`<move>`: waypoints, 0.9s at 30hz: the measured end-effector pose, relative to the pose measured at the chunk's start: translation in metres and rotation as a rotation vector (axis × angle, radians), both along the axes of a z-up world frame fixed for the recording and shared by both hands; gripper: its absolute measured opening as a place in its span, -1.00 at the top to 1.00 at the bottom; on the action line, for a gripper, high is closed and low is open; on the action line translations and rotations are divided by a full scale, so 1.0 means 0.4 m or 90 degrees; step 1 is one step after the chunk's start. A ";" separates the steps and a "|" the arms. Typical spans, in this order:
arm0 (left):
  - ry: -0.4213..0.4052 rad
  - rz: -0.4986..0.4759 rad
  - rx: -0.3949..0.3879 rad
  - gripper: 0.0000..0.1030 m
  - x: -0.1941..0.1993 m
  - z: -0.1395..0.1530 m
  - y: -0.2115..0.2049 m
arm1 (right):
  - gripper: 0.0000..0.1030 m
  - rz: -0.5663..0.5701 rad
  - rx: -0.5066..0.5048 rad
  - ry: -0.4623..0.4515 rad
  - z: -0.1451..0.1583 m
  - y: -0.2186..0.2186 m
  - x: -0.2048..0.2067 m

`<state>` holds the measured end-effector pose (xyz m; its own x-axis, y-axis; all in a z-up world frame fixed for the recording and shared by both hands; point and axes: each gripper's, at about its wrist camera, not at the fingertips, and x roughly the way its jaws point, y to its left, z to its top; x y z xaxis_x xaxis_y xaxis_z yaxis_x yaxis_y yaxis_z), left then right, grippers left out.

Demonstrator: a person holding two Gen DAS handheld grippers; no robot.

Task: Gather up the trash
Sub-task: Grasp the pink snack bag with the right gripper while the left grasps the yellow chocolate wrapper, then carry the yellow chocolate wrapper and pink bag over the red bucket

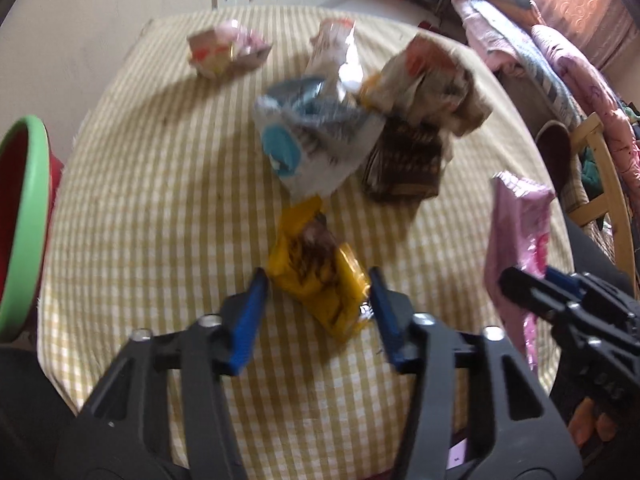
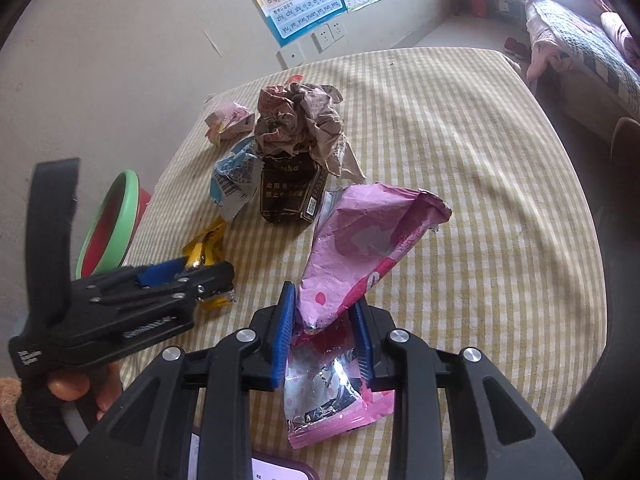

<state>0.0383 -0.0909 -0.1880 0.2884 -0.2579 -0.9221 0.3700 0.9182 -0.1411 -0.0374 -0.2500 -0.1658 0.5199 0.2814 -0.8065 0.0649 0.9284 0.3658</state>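
— Right, what do you have, biggest first?

— Table (image 2: 480, 160) under a yellow checked cloth fills both of my views. Off its left edge I see a red bin with a green rim (image 1: 24, 216), tilted toward the camera.

— And the trash?

— Mid-table cluster: crumpled brown paper (image 2: 300, 120) sitting on a dark carton (image 2: 290, 196), a blue-and-white wrapper (image 1: 312, 136) touching it on the left, a small pink-and-yellow scrap (image 1: 224, 50) further back.

— Your grippers?

— My right gripper (image 2: 326, 334) is clamped on a pink foil packet (image 2: 360, 244); the packet sticks up past the blue pads. My left gripper (image 1: 318, 308) has its jaws apart, one either side of a yellow wrapper (image 1: 316, 280) lying on the cloth. Whether the pads touch it, I cannot tell; the left view is blurred.
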 end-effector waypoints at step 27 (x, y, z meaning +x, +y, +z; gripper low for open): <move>-0.205 0.052 -0.023 0.47 -0.057 0.220 0.113 | 0.47 0.034 -0.064 -0.045 0.053 0.054 -0.021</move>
<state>0.0157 -0.0458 -0.1000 0.5849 -0.2528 -0.7707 0.3264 0.9432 -0.0616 -0.0459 -0.2283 -0.1445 0.5637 0.2296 -0.7934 -0.0078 0.9620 0.2729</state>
